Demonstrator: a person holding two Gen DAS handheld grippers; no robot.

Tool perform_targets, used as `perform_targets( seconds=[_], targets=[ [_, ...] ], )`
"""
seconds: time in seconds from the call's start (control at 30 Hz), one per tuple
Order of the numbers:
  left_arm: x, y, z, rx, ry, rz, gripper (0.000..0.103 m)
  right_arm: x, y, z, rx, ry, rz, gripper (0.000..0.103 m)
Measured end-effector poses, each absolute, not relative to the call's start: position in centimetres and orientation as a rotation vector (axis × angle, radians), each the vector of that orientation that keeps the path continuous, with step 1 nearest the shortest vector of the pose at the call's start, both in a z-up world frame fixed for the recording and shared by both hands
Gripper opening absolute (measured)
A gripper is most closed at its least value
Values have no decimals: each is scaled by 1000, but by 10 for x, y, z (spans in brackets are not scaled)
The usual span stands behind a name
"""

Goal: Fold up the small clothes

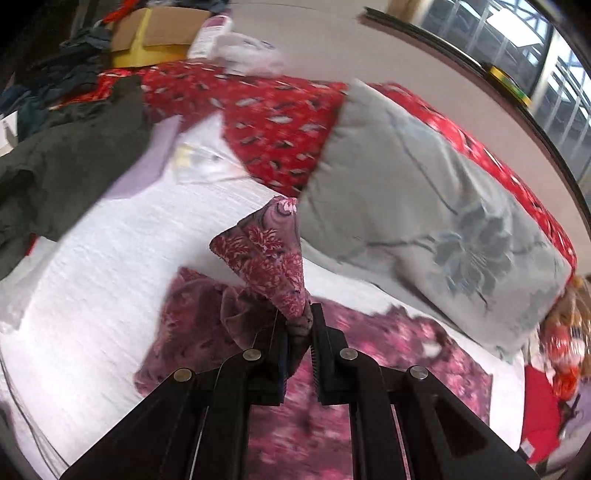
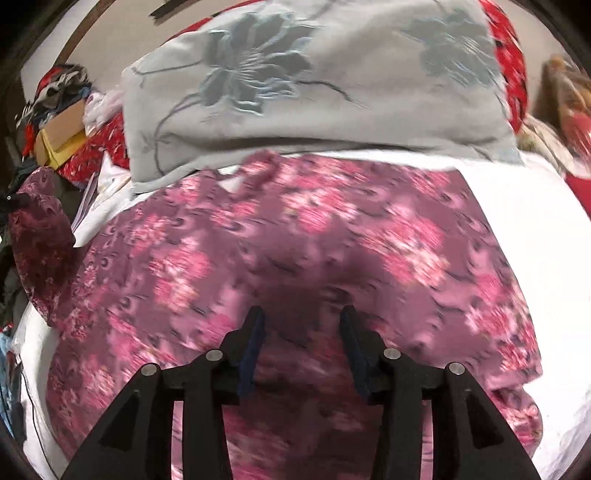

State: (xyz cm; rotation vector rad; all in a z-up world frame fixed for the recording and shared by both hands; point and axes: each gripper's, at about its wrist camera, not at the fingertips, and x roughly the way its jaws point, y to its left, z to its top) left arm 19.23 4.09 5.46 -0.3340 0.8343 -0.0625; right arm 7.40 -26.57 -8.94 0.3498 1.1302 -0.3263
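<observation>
A pink and maroon floral garment [image 2: 295, 236] lies spread on the white bed sheet [image 1: 110, 258]. My left gripper [image 1: 300, 321] is shut on a corner of this floral garment [image 1: 269, 258] and holds it lifted above the rest of the cloth. In the right wrist view the lifted part shows at the far left [image 2: 40, 243]. My right gripper [image 2: 302, 317] is open and empty, just above the middle of the garment.
A grey pillow with blue flowers [image 1: 424, 221] [image 2: 314, 85] lies beyond the garment on a red patterned blanket [image 1: 273, 122]. A dark green garment [image 1: 66, 162] and a cardboard box [image 1: 155, 33] sit at the left. Red cloth [image 1: 539, 410] lies at the right.
</observation>
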Motion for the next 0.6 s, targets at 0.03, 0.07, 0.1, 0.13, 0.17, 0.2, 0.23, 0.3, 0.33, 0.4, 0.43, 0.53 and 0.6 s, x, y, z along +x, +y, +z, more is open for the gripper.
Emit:
perform_targets(
  seconds=[0.03, 0.07, 0.1, 0.13, 0.17, 0.2, 0.23, 0.3, 0.33, 0.4, 0.43, 0.53, 0.6],
  targets=[
    [191, 30, 55, -328, 842, -77, 9, 70, -267, -89, 359, 1118, -322, 44],
    [196, 23, 53, -324, 849, -89, 9, 65, -268, -89, 368, 1102, -316, 45],
    [197, 13, 51, -318, 859, -100, 9, 63, -268, -90, 369, 1095, -312, 46],
    [196, 1, 49, -308, 872, -114, 9, 62, -267, -91, 358, 1089, -308, 47],
    [196, -11, 46, -298, 887, -125, 9, 61, -264, -91, 338, 1082, -308, 48],
    [198, -19, 43, -290, 898, -137, 10, 60, -262, -92, 328, 1078, -306, 51],
    [199, -31, 39, -271, 912, -144, 10, 60, -260, -92, 317, 1076, -303, 52],
    [201, -50, 30, -237, 940, -154, 10, 61, -256, -92, 305, 1076, -298, 55],
    [202, -57, 26, -229, 957, -163, 10, 60, -257, -91, 307, 1075, -296, 55],
    [206, -71, 15, -207, 993, -175, 10, 59, -260, -91, 326, 1068, -290, 55],
    [207, -79, 7, -190, 1013, -182, 10, 57, -261, -92, 332, 1065, -288, 55],
    [217, -96, -19, -158, 1102, -195, 16, 56, -261, -92, 342, 1059, -285, 55],
    [226, -101, -38, -143, 1182, -189, 22, 56, -260, -92, 337, 1059, -286, 55]
  ],
)
